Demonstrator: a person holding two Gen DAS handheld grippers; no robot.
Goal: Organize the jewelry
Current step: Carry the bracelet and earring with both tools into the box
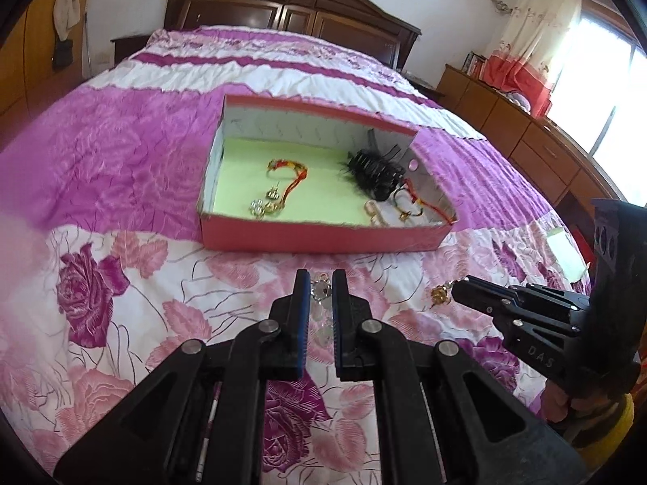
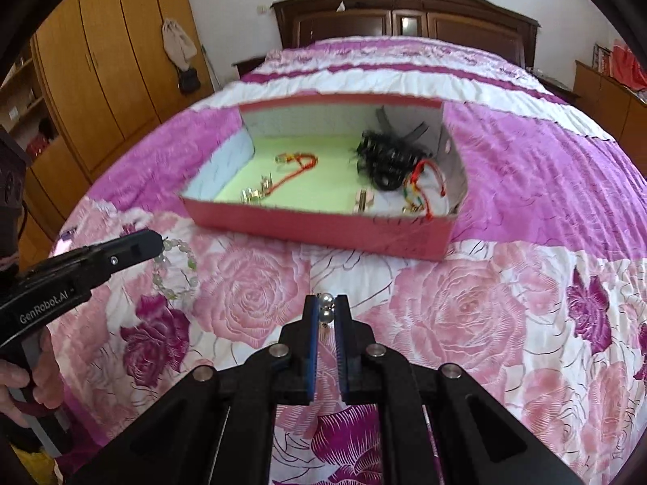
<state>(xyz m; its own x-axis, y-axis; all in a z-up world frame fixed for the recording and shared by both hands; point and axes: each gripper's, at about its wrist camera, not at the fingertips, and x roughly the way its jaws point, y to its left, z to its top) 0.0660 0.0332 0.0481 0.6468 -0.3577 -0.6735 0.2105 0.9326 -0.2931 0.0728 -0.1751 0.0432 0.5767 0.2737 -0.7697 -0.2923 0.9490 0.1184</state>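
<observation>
Both held low over the bedspread (image 2: 465,315), facing the box (image 2: 315,218): left gripper (image 1: 321,283) pinches a bead bracelet (image 2: 176,268); right gripper (image 2: 327,309) clamps what looks like a pearl earring (image 2: 326,307).

Bedspread (image 1: 121,153): covers the whole bed, magenta and white bands toward the head, pink and purple rose print toward the foot.
Headboard (image 1: 283,8): dark carved wood, along the far edge of the bed.
Wardrobe (image 2: 105,60): light wood doors, beyond the bed's left edge.
Cloth bag (image 2: 178,44): pale, hanging against the wardrobe, a small dark bag just below it.
Low cabinets (image 1: 517,133): light wood, running along the bed's right edge.
Curtain (image 1: 533,28): white above, red below, beside the bright window (image 1: 614,93).
Nightstand (image 1: 127,46): dark, at the bed's far left corner.
</observation>
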